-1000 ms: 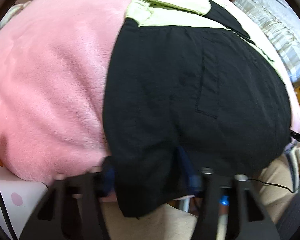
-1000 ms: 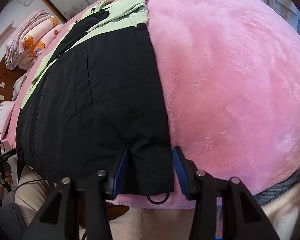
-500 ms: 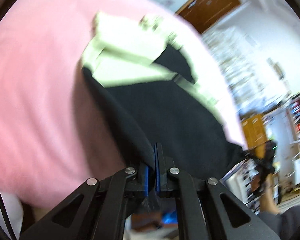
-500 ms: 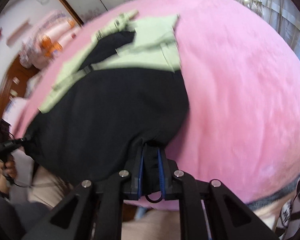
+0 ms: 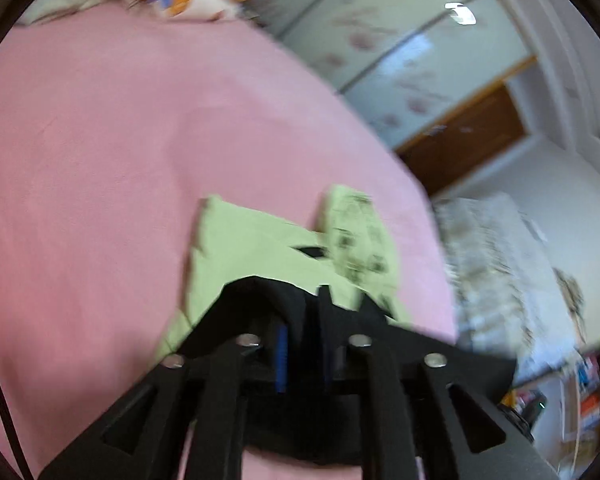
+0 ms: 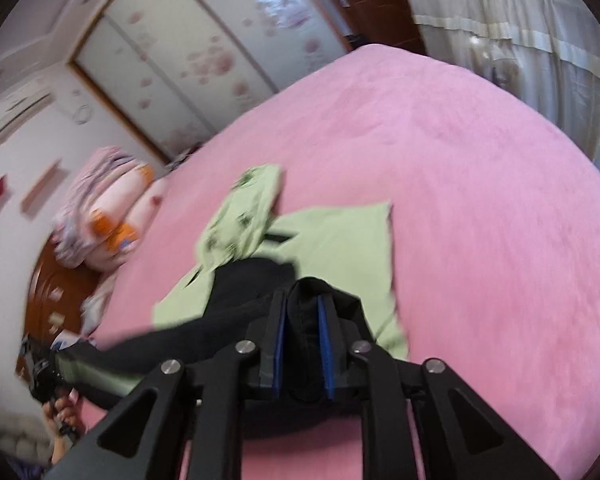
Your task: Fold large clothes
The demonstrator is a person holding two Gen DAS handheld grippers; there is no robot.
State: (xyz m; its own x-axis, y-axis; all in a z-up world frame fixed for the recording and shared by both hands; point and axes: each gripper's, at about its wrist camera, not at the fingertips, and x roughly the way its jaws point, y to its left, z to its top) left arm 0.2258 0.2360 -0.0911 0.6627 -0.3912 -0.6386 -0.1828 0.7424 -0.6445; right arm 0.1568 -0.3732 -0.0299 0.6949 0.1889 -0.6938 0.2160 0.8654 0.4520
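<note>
A black and pale-green jacket [image 5: 260,248] lies on the pink bed [image 5: 100,140]. My left gripper [image 5: 302,320] is shut on the jacket's black hem, lifted and carried over the green upper part. My right gripper [image 6: 302,312] is shut on the other black hem corner of the jacket [image 6: 332,236], also raised above the bed [image 6: 480,200]. The black cloth bunches between both pairs of blue pads and hides the fingertips. The green hood with a dark print lies at the far end. Both views are blurred.
A folded pink quilt with orange bears [image 6: 104,216] sits at the headboard. A wardrobe with floral sliding doors [image 6: 188,52] and a brown door [image 5: 468,140] stand beyond the bed. Curtains [image 6: 520,40] hang at the right. Another person's hand [image 6: 60,412] holds a device at the left.
Both grippers closed on the black hem at the near bed edge, then lifted it and swept it forward over the jacket toward the green top. The cameras now tilt up at the room.
</note>
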